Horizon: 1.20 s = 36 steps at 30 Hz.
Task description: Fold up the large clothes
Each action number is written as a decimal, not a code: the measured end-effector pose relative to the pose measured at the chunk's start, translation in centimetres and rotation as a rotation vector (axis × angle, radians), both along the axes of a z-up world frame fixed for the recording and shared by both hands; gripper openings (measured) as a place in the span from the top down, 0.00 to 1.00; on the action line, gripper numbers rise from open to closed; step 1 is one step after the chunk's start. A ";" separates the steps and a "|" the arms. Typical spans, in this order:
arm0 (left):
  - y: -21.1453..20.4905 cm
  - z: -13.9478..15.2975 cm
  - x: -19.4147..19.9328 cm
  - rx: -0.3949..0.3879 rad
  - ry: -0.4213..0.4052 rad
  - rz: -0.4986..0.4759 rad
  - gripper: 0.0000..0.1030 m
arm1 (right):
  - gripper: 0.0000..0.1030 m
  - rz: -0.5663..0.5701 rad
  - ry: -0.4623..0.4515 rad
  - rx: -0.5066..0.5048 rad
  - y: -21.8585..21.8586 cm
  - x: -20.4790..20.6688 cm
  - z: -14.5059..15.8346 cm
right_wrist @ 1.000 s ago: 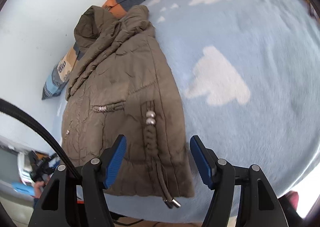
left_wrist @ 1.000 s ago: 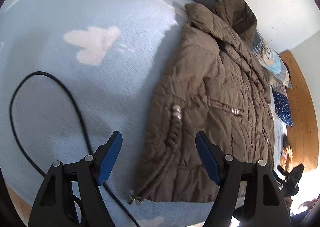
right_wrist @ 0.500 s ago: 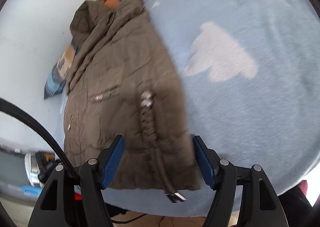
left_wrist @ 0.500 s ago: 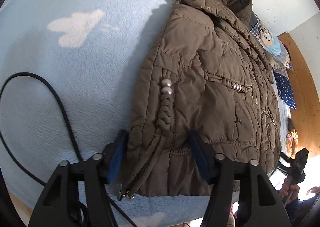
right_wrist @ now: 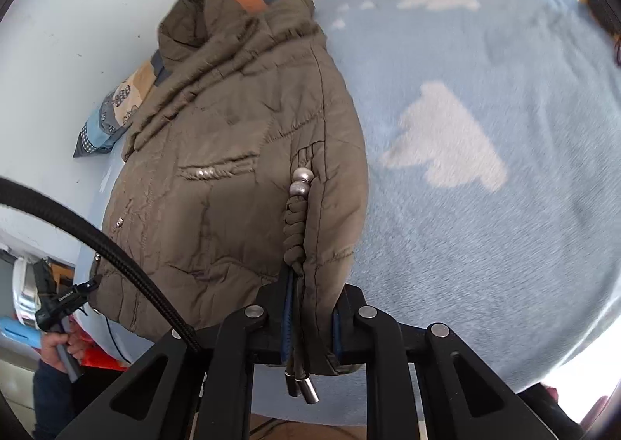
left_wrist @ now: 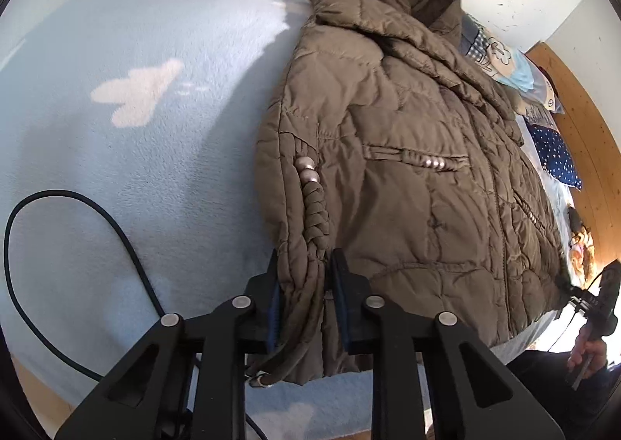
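- Jacket (left_wrist: pixel 407 168): an olive-brown quilted garment lying flat on the light blue blanket (left_wrist: pixel 155 153), hood toward the wall, hem toward the cameras.
- Left gripper (left_wrist: pixel 304 284): the jaws have just been closing and are now clenched on the hem corner at the jacket's left edge. Fabric and the braided drawcord (left_wrist: pixel 316 207) are bunched between the blue pads; the pad faces are mostly buried in the fabric.
- Right gripper (right_wrist: pixel 312 300): the jaws have likewise just been closing and now pinch the opposite hem corner. The braided cord (right_wrist: pixel 293 230) on that side runs down between the pads, and its metal tips (right_wrist: pixel 304 389) hang out below them.
- Hidden: the sleeves cannot be made out in either view. The underside of the jacket and the stretch of hem directly behind each gripper body are covered.
- Cut off: in the left wrist view the far right of the hem runs into a bright, overexposed zone beside the wooden panel (left_wrist: pixel 582 137). A hand (left_wrist: pixel 588 349) holding a dark gripper is partly visible there, at the frame edge.
- Right wrist view: the blanket (right_wrist: pixel 485 246) is blurred, and a thick black cable (right_wrist: pixel 128 269) crosses part of the jacket's lower left. A hand (right_wrist: pixel 58 347) at the lower left is only partly in frame.
- Patterned pillows (left_wrist: pixel 508 63) behind the hood are partly covered by it. A thin black cable (left_wrist: pixel 116 230) loops over the blanket and disappears under the left gripper.
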<state>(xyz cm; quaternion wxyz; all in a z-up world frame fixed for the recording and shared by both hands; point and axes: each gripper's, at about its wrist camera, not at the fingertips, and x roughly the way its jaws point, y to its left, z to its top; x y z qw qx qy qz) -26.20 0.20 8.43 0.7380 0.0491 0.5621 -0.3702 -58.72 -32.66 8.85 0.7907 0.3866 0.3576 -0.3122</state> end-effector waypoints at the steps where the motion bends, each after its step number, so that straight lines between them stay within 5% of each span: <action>1: 0.1 0.3 -0.4 -0.003 -0.005 -0.002 0.81 | 0.85 0.005 0.001 -0.018 0.2 -0.1 0.5; 12: 1.6 1.9 -5.1 -0.028 -0.011 -0.043 0.84 | 0.87 -0.022 0.073 -0.107 2.5 -3.1 3.9; 17: 0.9 1.8 -4.2 0.038 -0.049 -0.036 0.83 | 0.87 -0.078 0.092 -0.093 2.2 -4.6 4.2; 20: 1.4 2.0 -3.7 0.078 -0.075 0.014 0.63 | 0.79 -0.089 0.141 -0.092 2.1 -4.1 3.9; 23: 2.0 3.8 -3.3 0.058 -0.174 0.063 0.54 | 0.65 -0.117 0.146 -0.130 2.2 -4.4 5.0; 28: 2.5 6.0 -3.6 -0.018 -0.234 0.113 0.41 | 0.64 -0.155 0.095 -0.198 2.9 -5.6 6.8; 36: 0.4 10.6 -6.5 -0.090 -0.287 0.047 0.40 | 0.64 -0.061 0.041 -0.209 5.4 -2.9 8.1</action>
